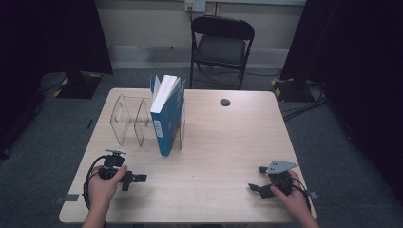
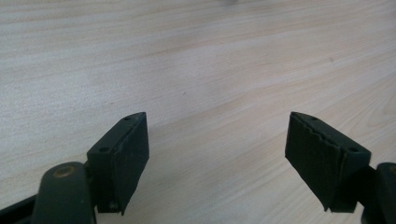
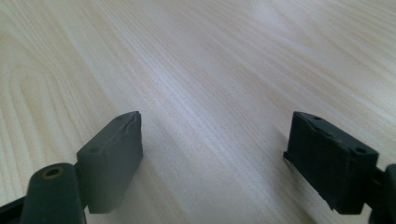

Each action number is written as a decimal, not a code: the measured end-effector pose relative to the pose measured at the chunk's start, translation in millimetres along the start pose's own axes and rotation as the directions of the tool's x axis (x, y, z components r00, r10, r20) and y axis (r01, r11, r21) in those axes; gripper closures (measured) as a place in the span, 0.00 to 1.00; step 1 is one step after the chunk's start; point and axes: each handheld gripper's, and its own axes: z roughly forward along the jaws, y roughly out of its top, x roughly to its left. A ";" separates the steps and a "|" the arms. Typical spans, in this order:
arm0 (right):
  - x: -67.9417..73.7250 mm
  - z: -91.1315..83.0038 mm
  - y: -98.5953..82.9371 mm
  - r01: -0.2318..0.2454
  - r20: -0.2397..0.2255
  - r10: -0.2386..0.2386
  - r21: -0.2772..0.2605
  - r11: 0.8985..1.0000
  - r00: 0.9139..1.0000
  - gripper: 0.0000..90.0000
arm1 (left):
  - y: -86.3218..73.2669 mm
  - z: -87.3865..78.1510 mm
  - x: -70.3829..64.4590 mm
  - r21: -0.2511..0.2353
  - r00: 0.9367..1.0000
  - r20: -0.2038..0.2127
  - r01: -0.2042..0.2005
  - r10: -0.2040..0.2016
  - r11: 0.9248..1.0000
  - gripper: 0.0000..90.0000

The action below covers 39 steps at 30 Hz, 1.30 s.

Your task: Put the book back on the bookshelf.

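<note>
A thick blue book stands upright in the right slot of a clear acrylic rack at the table's back left. My left gripper lies low near the front left, held by a hand, pointing right; in its own view the left gripper is open over bare wood. My right gripper, with a grey plate on top, sits near the front right and points left. Seen from its own camera, the right gripper is also open, nothing between the jaws.
The light wooden table has a dark round cable hole at the back. A black folding chair stands behind the table. Dark curtains hang at both sides, and cables lie on the floor at right.
</note>
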 end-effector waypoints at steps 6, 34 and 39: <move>0.0 0.0 0.0 0.001 0.000 -0.001 0.000 1.000 1.000 0.20 | -3.6 2.3 2.2 0.006 1.000 0.005 0.002 -0.002 1.000 0.24; 0.0 0.0 0.0 0.000 0.000 0.000 0.000 1.000 1.000 0.20 | -21.5 10.0 0.7 -0.059 0.992 -0.041 -0.121 0.119 0.991 0.20; 0.2 -0.1 0.0 0.001 0.001 -0.001 0.000 1.000 1.000 0.20 | -26.6 11.9 -2.2 -0.081 0.984 -0.060 -0.171 0.167 0.982 0.18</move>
